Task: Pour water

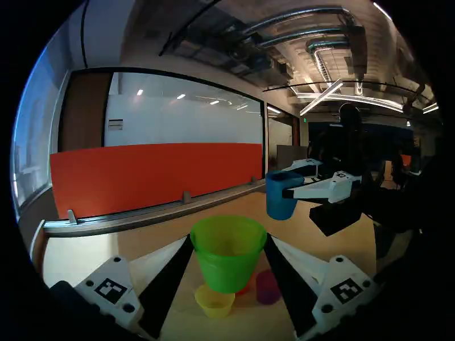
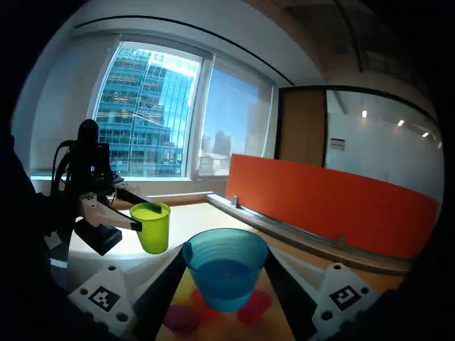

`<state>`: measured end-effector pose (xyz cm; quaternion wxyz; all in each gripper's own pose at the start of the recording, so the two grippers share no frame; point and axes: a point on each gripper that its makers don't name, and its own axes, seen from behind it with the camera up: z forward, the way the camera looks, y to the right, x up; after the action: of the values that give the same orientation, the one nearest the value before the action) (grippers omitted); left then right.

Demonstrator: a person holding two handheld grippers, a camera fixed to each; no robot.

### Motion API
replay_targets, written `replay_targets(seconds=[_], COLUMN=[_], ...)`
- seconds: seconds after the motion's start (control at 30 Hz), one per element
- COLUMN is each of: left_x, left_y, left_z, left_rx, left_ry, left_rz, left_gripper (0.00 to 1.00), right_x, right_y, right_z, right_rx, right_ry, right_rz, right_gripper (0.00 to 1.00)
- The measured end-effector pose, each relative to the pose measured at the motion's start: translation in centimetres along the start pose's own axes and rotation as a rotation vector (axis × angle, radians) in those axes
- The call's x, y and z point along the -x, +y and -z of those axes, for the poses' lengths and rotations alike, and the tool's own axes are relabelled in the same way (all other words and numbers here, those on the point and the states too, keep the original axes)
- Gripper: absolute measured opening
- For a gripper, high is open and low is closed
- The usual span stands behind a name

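A green cup stands upright between the two fingers of my left gripper, which is shut on it above the table. In the right gripper view the same green cup appears at the left, held by the left gripper. My right gripper is shut on a blue cup, upright, with a blue inside whose contents I cannot make out. In the left gripper view that blue cup hangs to the right, gripped by the right gripper.
Small cups lie on the wooden table below: a yellow one, a purple one. Red and purple cups show under the blue cup. An orange partition and a rail run along the table's far edge. Windows are behind.
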<state>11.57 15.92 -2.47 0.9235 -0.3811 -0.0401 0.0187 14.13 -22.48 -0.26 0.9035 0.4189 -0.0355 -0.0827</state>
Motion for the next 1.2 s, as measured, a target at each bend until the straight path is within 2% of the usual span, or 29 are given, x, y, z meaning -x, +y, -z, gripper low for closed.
replay_targets(seconds=[0.4,0.67,1.2], left_x=[0.0,0.0,0.3], left_y=[0.8,1.6,2.6], left_z=[-0.1,-0.2,-0.3], left_rx=[0.012,0.022,0.035], left_ry=[-0.004,0.002,0.023], left_rz=[-0.005,-0.017,0.020], left_gripper=[0.89,0.89,0.89], right_x=[-1.7,-3.3,-5.3], right_y=[0.0,-0.4,-0.3], right_z=[-0.6,-1.2,-3.2], right_rx=[-0.016,-0.037,-0.057], right_ry=[0.022,0.035,0.033], right_rz=[0.047,0.105,0.280], right_gripper=[0.92,0.92,0.92])
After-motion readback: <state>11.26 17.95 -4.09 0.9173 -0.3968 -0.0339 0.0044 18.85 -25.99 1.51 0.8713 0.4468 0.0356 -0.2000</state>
